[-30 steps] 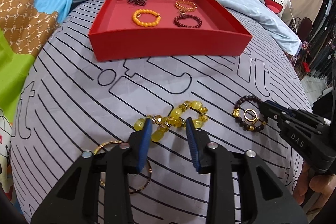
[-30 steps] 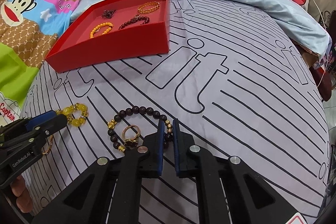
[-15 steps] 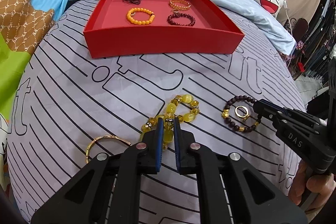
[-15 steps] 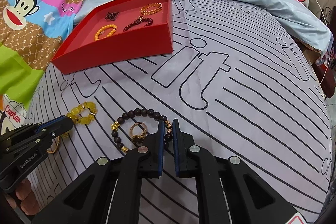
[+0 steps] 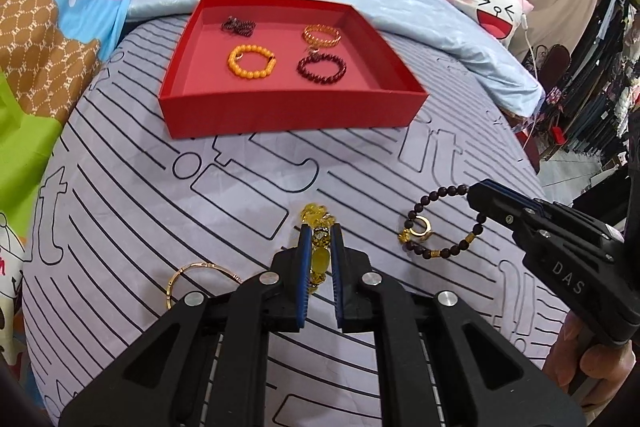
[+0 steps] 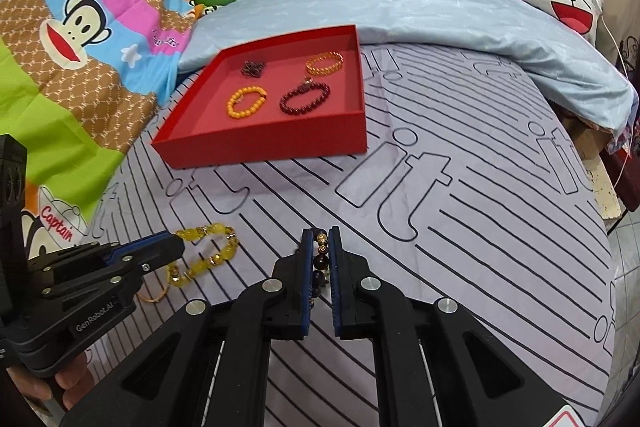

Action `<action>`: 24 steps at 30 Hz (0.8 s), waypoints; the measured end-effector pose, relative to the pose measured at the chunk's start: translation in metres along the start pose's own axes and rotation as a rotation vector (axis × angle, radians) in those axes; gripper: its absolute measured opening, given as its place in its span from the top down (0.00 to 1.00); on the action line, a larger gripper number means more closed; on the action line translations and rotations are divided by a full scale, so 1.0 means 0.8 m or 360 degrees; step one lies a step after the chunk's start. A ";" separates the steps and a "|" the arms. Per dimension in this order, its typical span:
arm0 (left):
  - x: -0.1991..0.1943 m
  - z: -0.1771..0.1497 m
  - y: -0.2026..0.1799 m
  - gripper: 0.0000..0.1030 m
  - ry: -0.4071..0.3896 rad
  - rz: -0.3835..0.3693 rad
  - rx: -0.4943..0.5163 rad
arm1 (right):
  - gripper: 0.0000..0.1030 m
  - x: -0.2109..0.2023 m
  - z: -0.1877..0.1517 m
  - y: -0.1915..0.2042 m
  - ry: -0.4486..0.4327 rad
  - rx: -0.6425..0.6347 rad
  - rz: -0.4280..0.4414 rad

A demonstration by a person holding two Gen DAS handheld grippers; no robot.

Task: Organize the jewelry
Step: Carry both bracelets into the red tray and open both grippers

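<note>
The yellow bead bracelet [image 5: 318,251] is pinched between the pads of the left gripper [image 5: 319,247], low in the centre of the left wrist view; its free loop trails to the bed sheet [image 5: 120,195], as is seen at lower left of the right wrist view. The dark bead bracelet [image 6: 320,259] is clamped likewise in the right gripper [image 6: 320,247], a gold ring [image 5: 421,227] lying within its loop. The left gripper's jaws have just been closing on the yellow beads.

The red tray [image 5: 288,111] sits straight ahead, in the upper centre of the left view and up and slightly left in the right view, well apart from both grippers. Four pieces already lie inside it. A thin gold bangle [image 5: 200,277] is left on the sheet, just beside the left gripper, at lower left.

The left gripper is judged better aligned with the tray.
</note>
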State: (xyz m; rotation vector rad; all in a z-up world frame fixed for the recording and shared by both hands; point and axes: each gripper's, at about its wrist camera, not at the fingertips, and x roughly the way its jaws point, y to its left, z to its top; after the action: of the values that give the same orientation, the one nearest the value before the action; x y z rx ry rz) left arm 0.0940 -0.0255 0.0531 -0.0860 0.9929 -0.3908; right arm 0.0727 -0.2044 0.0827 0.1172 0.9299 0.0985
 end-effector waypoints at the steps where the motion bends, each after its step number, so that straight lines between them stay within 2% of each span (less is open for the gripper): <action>1: -0.003 0.002 -0.001 0.91 -0.0004 -0.0008 0.0002 | 0.93 -0.003 0.002 0.001 -0.0005 -0.0003 0.0008; 14: -0.028 0.053 -0.012 0.91 -0.0103 -0.0043 0.0063 | 0.93 -0.016 0.049 0.012 -0.0100 -0.0034 0.0063; 24: -0.031 0.148 -0.017 0.91 -0.0261 -0.0086 0.0097 | 0.93 0.006 0.133 0.023 -0.0186 -0.0045 0.0114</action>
State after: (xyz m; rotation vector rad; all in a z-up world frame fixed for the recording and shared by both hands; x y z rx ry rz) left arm 0.1761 -0.0418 0.1412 -0.0885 0.8174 -0.4557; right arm 0.1606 -0.1915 0.1450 0.1286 0.8077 0.1697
